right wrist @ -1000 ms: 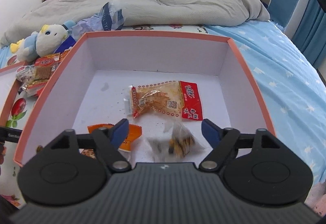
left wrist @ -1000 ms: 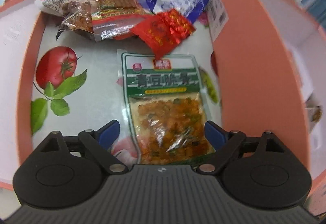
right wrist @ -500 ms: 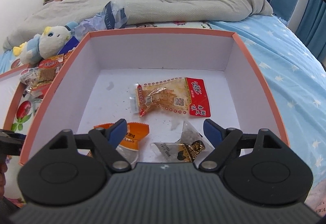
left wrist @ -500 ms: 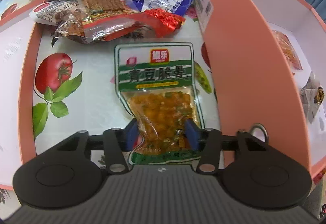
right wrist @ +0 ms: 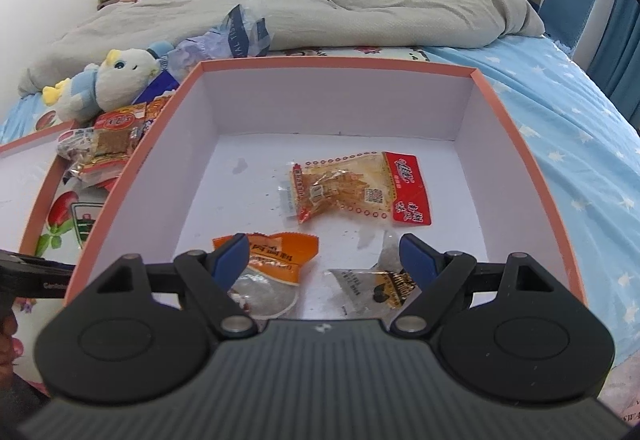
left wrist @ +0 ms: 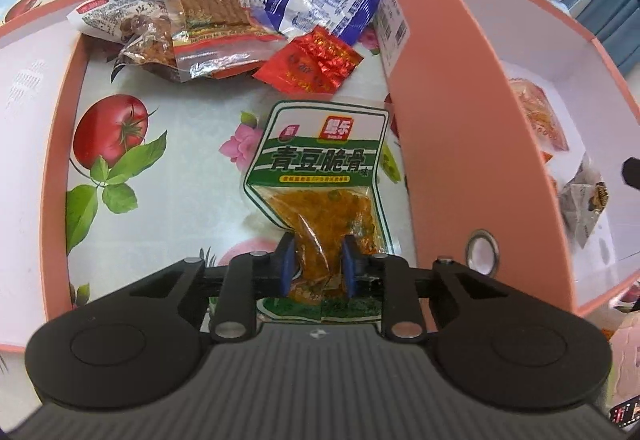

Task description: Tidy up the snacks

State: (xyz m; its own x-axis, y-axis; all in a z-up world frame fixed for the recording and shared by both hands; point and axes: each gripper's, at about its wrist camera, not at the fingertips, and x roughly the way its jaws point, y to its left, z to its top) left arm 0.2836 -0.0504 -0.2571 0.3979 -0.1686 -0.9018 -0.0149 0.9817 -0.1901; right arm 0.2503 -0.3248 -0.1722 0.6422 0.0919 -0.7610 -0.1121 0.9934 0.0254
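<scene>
A green-labelled packet of orange snack bits point(left wrist: 320, 160) lies on the fruit-print cloth between a box lid and the orange box point(left wrist: 448, 120). My left gripper point(left wrist: 316, 264) has its jaws closing on the packet's lower end. The blue pads press the film, which bunches up between them. In the right wrist view my right gripper point(right wrist: 324, 260) hangs open over the box point(right wrist: 336, 62), with nothing between its fingers. Beneath it lie an orange packet point(right wrist: 276, 252) and a clear packet point(right wrist: 368, 284). A red-and-clear packet point(right wrist: 352, 188) lies farther in.
A pile of snack packets point(left wrist: 224, 20) and a red foil packet point(left wrist: 310, 62) lie beyond the green one. A plush toy point(right wrist: 120, 76) sits behind the pile. The orange-rimmed lid point(left wrist: 60, 120) lies at the left. A grey quilt point(right wrist: 360, 0) covers the bed behind.
My left jaws have come together from wide open onto the green packet's lower end, which now bunches and tilts. The right gripper has stayed open over the box.
</scene>
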